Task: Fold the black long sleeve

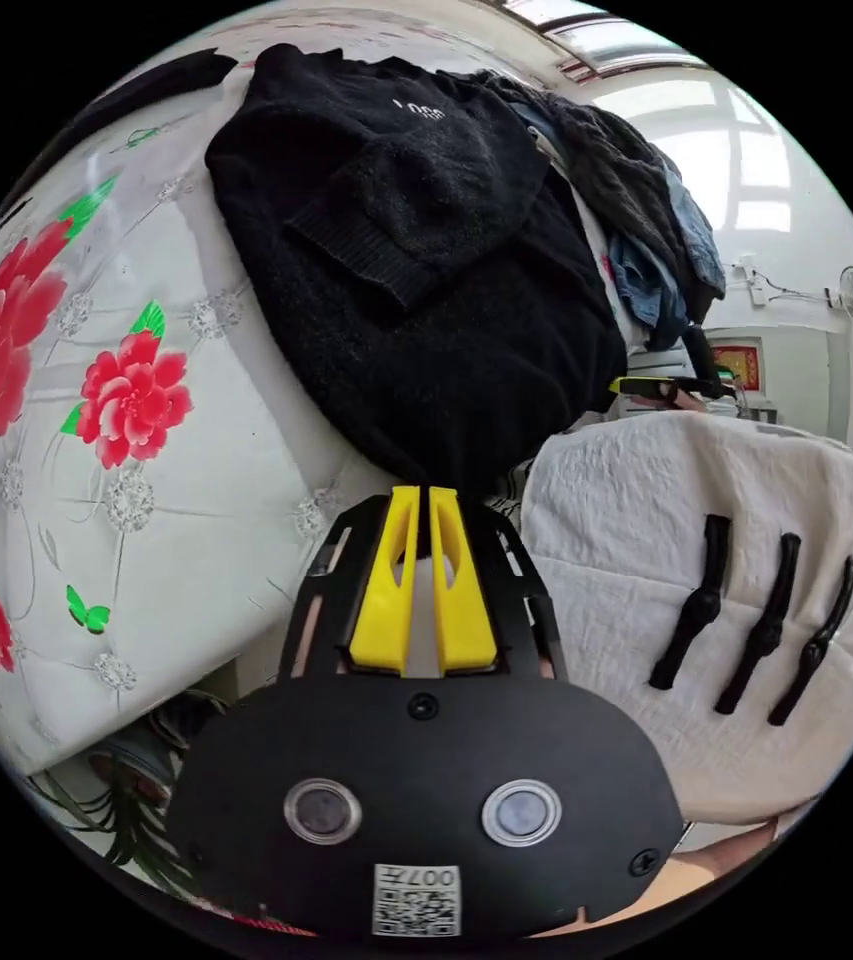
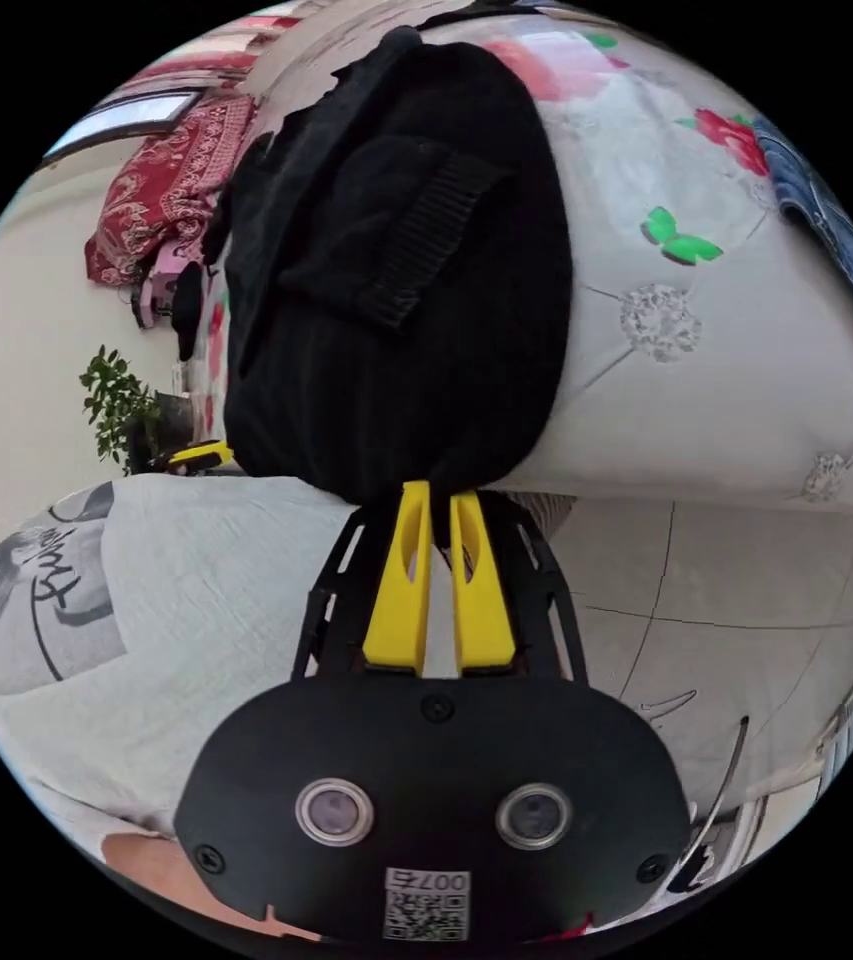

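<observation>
Gripping the near hem of the black long sleeve (image 1: 416, 300), your left gripper (image 1: 424, 497) has its yellow jaws drawn almost together, with the dark knit pinched between their tips right at the bed's edge. In the left gripper view the garment spreads away from those jaws across the white bedspread (image 1: 186, 480) printed with red flowers, already folded in on itself: a sleeve with a ribbed cuff (image 1: 361, 250) lies across its middle. Past the far side of the garment sits a heap of other clothes (image 1: 646, 220), dark and blue, touching or just beside its upper edge. Your white top (image 1: 706, 540) shows to one side of the jaws, with three black toggles on it. Your right gripper (image 2: 439, 495) does the same job on its side: in the right gripper view its jaws stand narrow, nipped onto the hem where the cloth hangs just over the bed's edge, and the black long sleeve (image 2: 396, 300) rises from the tips over the bedspread (image 2: 726, 380). The ribbed cuff (image 2: 426, 250) lies above the jaws here too. A tiled floor (image 2: 746, 620) shows beyond the bed's edge, and a potted plant (image 2: 116, 400) stands off by the wall.
</observation>
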A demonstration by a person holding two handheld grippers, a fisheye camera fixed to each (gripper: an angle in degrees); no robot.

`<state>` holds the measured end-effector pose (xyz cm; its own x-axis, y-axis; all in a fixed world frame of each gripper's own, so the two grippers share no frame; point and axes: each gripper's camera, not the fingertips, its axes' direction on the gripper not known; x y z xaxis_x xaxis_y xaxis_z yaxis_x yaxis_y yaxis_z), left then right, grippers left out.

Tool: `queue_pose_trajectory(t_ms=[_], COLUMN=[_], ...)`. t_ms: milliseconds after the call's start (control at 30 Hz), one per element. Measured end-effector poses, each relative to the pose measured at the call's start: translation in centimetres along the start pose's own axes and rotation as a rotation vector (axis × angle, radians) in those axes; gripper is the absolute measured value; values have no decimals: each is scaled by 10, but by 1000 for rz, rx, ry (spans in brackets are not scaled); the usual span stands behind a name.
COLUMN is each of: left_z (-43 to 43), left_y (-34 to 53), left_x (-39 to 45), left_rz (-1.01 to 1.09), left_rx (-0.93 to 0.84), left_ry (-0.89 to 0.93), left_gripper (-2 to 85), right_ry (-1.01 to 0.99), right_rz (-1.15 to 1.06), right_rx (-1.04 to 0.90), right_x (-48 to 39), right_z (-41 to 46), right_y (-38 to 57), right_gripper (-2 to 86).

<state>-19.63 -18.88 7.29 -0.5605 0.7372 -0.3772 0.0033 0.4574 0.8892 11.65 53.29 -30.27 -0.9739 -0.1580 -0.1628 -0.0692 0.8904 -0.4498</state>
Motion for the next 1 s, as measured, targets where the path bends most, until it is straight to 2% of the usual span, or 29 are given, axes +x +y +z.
queue_pose_trajectory(t_ms=[67,100,167,300,367,433,533,733,900,1000], left_z=[-20,-28,-66,-113,-124,-126,-116,-83,-68,-38], left_y=[-3,-2,-1,-15,-36,-45,-49,-52,-92,-132], left_x=[-20,-25,-47,-83,-104,-113,-115,-80,-38,-8], left_rz=[-41,-51,-77,-156,-260,-357,-518,-434,-278,-193], left_rx=[116,162,376,646,795,900,897,730,628,450], left_ry=[216,255,409,551,631,566,427,200,22,-161], left_gripper=[-5,-6,-6,2,26,59,85,108,113,91], right_ry=[-134,-161,-297,-400,-435,-409,-354,12,187,322], right_rz=[-79,-91,-136,-184,-128,-79,-33,-49,-151,-244], right_rx=[80,115,242,403,527,626,624,500,474,429], right_x=[-2,-2,-1,-8,-14,-21,-30,-35,-64,-98], right_z=[-42,-55,-110,-176,-204,-217,-217,-179,-155,-133], right_y=[3,4,1,-27,-59,-78,-100,-81,-76,-89], right_gripper=[9,8,7,16,33,44,58,65,61,47])
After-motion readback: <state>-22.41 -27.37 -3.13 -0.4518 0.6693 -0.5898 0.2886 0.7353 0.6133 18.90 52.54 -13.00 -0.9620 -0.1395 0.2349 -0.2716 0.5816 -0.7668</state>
